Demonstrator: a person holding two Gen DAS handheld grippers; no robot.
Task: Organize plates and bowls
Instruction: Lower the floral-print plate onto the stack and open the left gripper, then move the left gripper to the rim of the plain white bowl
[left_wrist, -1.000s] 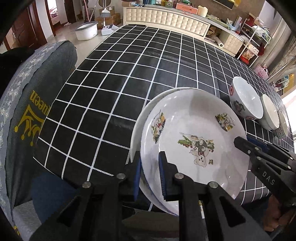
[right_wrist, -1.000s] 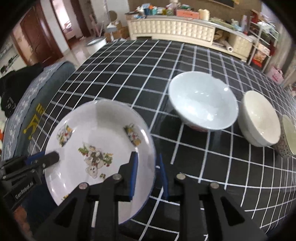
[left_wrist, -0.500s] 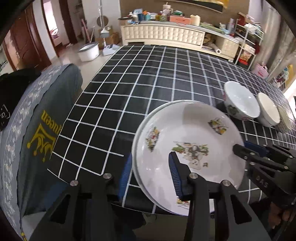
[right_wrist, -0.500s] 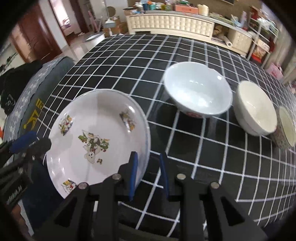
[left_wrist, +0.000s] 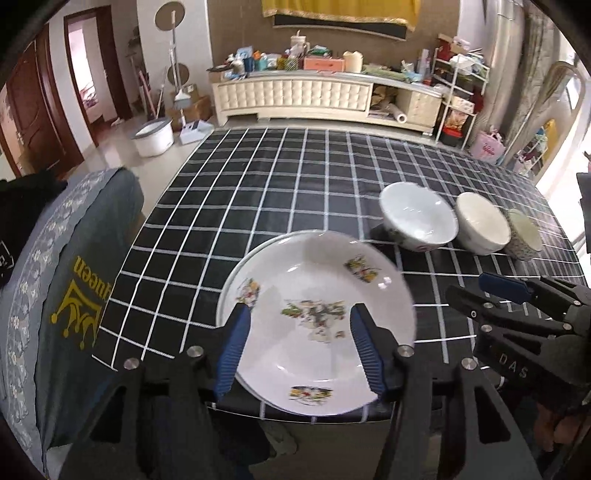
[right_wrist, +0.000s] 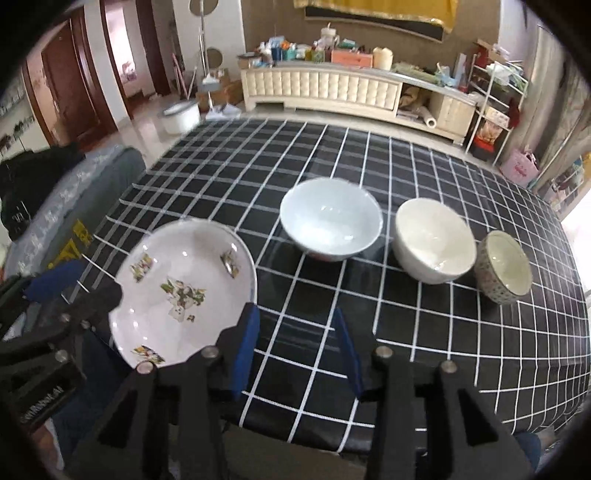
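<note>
A white plate with cartoon prints lies on top of a second plate at the near edge of the black checked table. My left gripper hovers above the stack's near rim, its jaws opening, its pads off the plate. My right gripper hangs just right of the stack, its jaws opening with nothing between them. To the right stand three bowls in a row: a large white bowl, a cream bowl and a small patterned bowl.
A chair with a grey cover and a yellow crown print stands against the table's left side. Bare checked cloth stretches behind the dishes. A cream cabinet and a white bucket are beyond the far edge.
Both grippers let go of the top plate's rim, spread their jaws and rose back from the table. The plate stayed flat on the one beneath.
</note>
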